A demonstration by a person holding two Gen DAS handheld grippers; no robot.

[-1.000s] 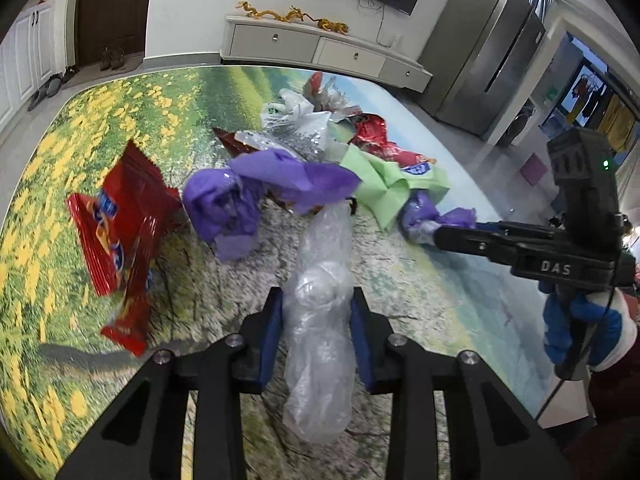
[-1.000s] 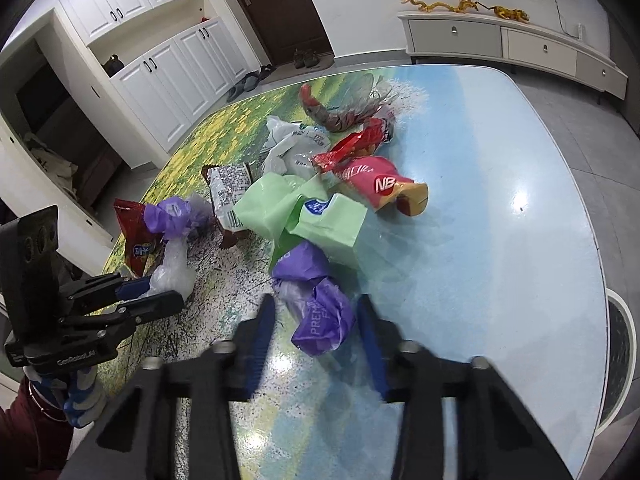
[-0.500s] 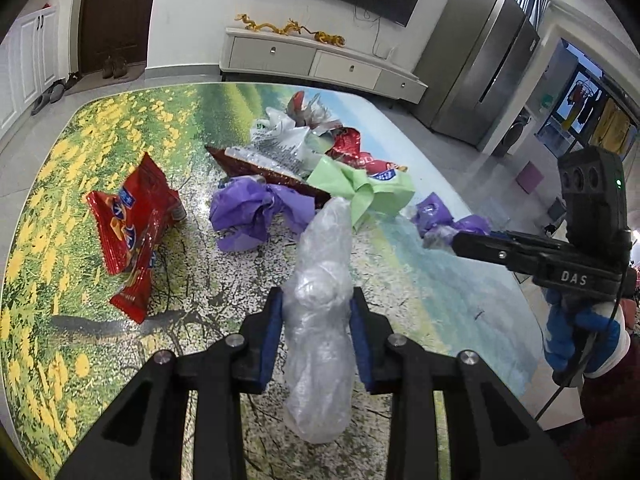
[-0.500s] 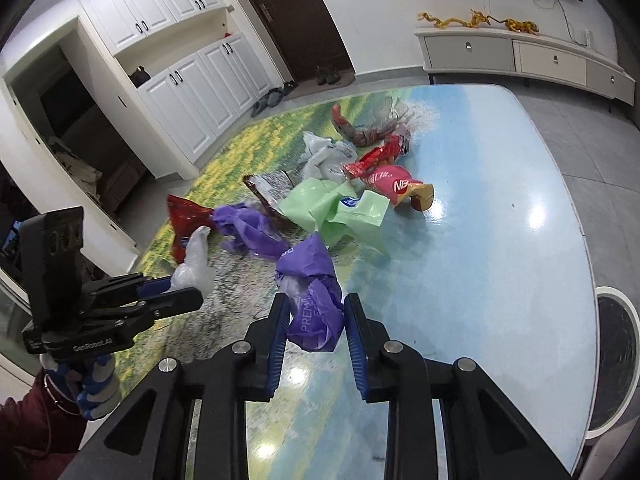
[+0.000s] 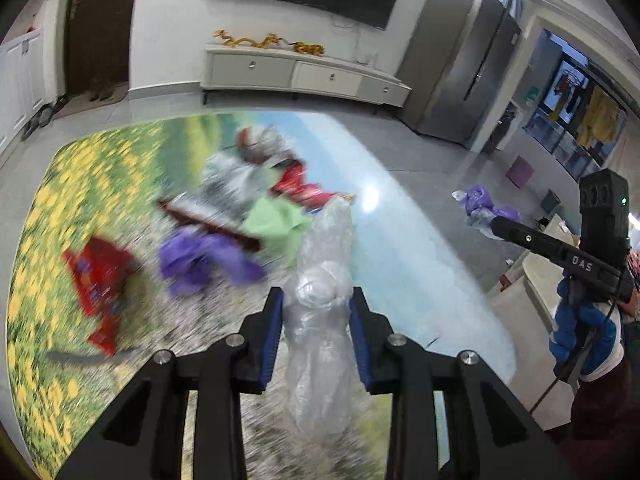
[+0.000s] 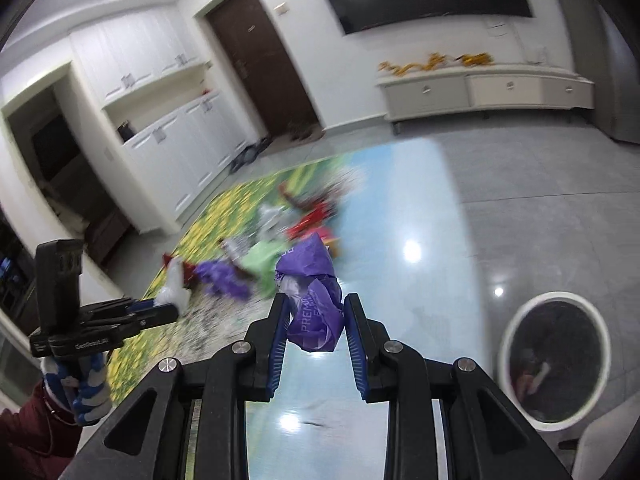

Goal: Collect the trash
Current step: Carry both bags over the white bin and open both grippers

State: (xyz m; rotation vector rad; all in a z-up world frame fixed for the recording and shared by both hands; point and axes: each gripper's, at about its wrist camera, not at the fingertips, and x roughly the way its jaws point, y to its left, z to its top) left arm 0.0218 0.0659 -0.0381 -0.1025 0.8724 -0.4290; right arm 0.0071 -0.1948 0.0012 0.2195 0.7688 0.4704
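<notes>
- Your left gripper (image 5: 316, 336): fingers pinching a crumpled clear plastic bag (image 5: 322, 304), lower centre of the left wrist view, above the table (image 5: 416, 248).
- Your right gripper (image 6: 316, 332): fingers clamped on a purple wrapper (image 6: 314, 304), centre of the right wrist view.
- Loose trash on the table: red packet (image 5: 100, 276), purple bag (image 5: 200, 256), green wrapper (image 5: 276, 220), blurred, mid-left of the left wrist view.
- White bin (image 6: 554, 356): lower right of the right wrist view.

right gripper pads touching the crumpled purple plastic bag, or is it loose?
Touching. The right wrist view shows the crumpled purple plastic bag pinched between both blue pads of the right gripper, hanging clear of the table.
</notes>
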